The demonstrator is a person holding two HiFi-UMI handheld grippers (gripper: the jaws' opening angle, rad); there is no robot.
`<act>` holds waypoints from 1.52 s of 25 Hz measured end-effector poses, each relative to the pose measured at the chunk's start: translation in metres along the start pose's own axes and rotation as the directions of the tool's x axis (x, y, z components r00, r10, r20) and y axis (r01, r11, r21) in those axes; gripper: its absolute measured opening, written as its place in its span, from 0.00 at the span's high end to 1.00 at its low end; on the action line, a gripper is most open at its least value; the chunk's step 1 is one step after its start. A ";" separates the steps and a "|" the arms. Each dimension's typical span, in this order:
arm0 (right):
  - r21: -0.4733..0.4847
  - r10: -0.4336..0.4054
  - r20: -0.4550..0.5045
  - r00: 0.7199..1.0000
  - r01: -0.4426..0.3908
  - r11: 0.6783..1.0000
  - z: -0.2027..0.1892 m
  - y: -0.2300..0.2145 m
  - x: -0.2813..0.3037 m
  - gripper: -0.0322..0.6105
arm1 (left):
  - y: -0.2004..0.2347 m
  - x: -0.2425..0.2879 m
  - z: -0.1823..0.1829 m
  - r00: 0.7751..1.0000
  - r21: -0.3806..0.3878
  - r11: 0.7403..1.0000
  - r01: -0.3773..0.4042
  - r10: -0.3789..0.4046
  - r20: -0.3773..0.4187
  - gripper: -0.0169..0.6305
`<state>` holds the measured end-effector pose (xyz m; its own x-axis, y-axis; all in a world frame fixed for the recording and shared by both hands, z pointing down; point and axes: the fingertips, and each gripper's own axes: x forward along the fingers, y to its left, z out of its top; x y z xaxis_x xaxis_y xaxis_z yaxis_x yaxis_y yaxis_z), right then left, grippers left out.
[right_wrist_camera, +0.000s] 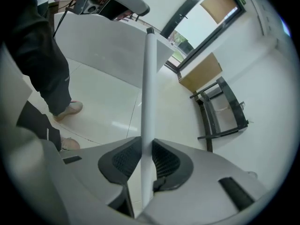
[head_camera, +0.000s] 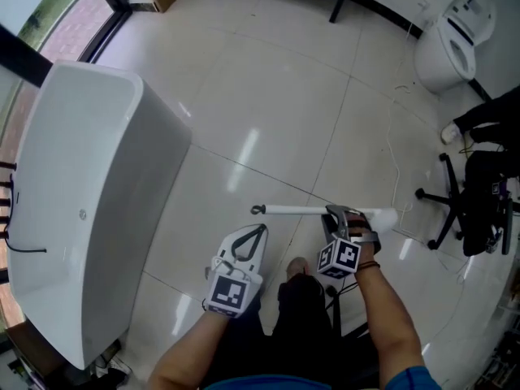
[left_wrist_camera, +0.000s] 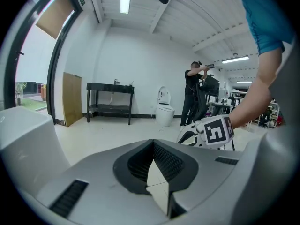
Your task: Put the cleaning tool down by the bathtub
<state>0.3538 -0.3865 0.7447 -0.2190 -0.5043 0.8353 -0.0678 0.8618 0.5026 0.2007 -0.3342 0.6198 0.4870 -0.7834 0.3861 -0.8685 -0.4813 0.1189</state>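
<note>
**A:** What sort of room is it?

**B:** A bright one, with a white tiled floor (head_camera: 268,96). A white bathtub (head_camera: 81,201) runs down the left of the head view, beside a dark-framed window (head_camera: 65,23). A toilet (head_camera: 451,43) stands in the far right corner, and a black wheeled chair (head_camera: 475,201) is at the right edge.

**A:** And the cleaning tool?

**B:** The cleaning tool (head_camera: 296,210) is off the floor, in the right gripper (head_camera: 341,216). It is a long white pole lying about level across the person's front. A small ring on one end points towards the bathtub. A thicker white end sticks out past the gripper on the other side. It is well apart from the tub, with bare floor between them.

**A:** How do the fingers sit on it?

**B:** In the right gripper view the fingers (right_wrist_camera: 166,161) are closed on the pole, one dark pad on each side. The pole runs straight out from between them towards the tub's rim.

**A:** The other hand?

**B:** The left gripper (head_camera: 260,229) is just beside the right one and a little nearer the tub. Its own view shows the fingers (left_wrist_camera: 171,161) meeting at the tips with nothing between them. Only a wedge of floor shows behind the tips.

**A:** Anything else there?

**B:** In the left gripper view another person (left_wrist_camera: 193,95) stands near the toilet with arms raised. In the head view a shoe (head_camera: 296,266) shows below the two grippers.
</note>
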 end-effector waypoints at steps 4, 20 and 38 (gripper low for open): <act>-0.073 0.033 -0.016 0.999 -0.034 0.997 0.055 -0.020 -0.063 0.81 | 0.003 -0.064 0.047 1.000 -0.053 0.998 -0.028 0.028 0.003 0.98; -0.415 0.015 0.248 0.969 0.092 0.905 0.233 -0.001 -0.233 0.81 | 0.004 -0.296 0.090 0.919 -0.116 0.912 -0.393 0.393 -0.028 0.98; -0.694 0.150 0.377 0.914 0.171 0.699 0.437 0.173 -0.252 0.81 | 0.021 -0.495 -0.023 0.811 -0.283 0.772 -0.570 0.583 -0.041 0.98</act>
<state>-0.0280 -0.0865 0.5239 -0.5770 -0.3119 0.7548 0.5905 0.4791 0.6494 -0.0609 0.0522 0.4518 -0.1156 -0.9001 0.4200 -0.9739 0.1859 0.1305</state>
